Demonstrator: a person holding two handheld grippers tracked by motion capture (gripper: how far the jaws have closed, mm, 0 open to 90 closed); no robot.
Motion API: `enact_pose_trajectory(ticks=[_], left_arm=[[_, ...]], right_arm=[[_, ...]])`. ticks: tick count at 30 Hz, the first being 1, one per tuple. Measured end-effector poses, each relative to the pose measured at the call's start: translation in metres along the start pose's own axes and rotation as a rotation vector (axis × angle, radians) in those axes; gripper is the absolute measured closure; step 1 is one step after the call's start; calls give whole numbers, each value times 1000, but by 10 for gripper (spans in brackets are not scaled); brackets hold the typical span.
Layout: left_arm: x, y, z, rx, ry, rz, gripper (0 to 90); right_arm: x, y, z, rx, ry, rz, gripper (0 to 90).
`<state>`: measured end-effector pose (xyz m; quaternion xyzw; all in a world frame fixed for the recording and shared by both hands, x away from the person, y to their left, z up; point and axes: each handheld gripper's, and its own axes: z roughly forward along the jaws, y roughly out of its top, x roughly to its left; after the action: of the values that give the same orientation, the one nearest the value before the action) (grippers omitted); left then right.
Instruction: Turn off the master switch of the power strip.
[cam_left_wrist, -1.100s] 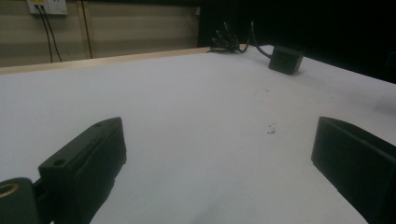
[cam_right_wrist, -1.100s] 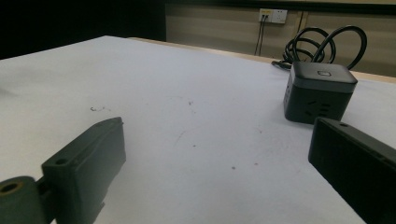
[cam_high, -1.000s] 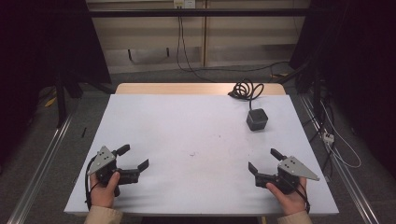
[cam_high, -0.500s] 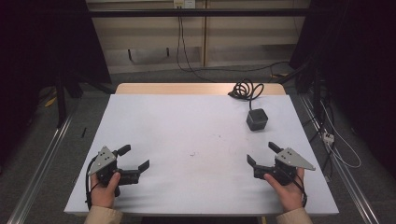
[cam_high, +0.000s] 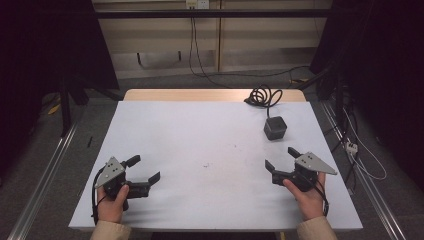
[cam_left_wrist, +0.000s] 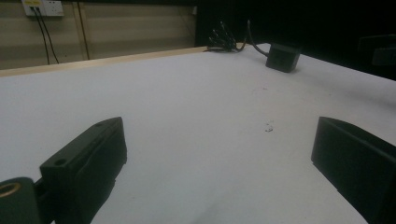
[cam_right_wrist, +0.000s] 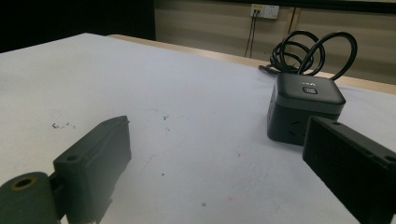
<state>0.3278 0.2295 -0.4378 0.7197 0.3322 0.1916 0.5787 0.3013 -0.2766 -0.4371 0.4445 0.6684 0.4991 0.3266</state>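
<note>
The left tool (cam_left_wrist: 219, 163) has its two black jaws set wide apart, one rising at the lower left, the other at the lower right, with nothing between them but the white bench (cam_left_wrist: 187, 102). Just ahead of the right jaw lies a small dark smudge (cam_left_wrist: 268, 127) on the bench. Far ahead and to the right of the tool sits a dark cube (cam_left_wrist: 282, 57), with a coiled black cable (cam_left_wrist: 226, 39) just behind it at the bench's far wooden edge. Beyond, up left, a wall socket (cam_left_wrist: 43, 7) holds two plugged leads.
</note>
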Motion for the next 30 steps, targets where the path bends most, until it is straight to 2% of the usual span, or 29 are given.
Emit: enact_pose_trajectory(ticks=[10,17,30], left_arm=[[-1,0,0,2,-1,1,31],[-1,-1,1,4,-3,-1,30],[-2,-1,1,5,-4,1,31]], right_arm=[[-4,5,5,0,1,16,74],[-10,7,9,-5,-5,52,76],[-17,12,16,-4,-5,55,90]])
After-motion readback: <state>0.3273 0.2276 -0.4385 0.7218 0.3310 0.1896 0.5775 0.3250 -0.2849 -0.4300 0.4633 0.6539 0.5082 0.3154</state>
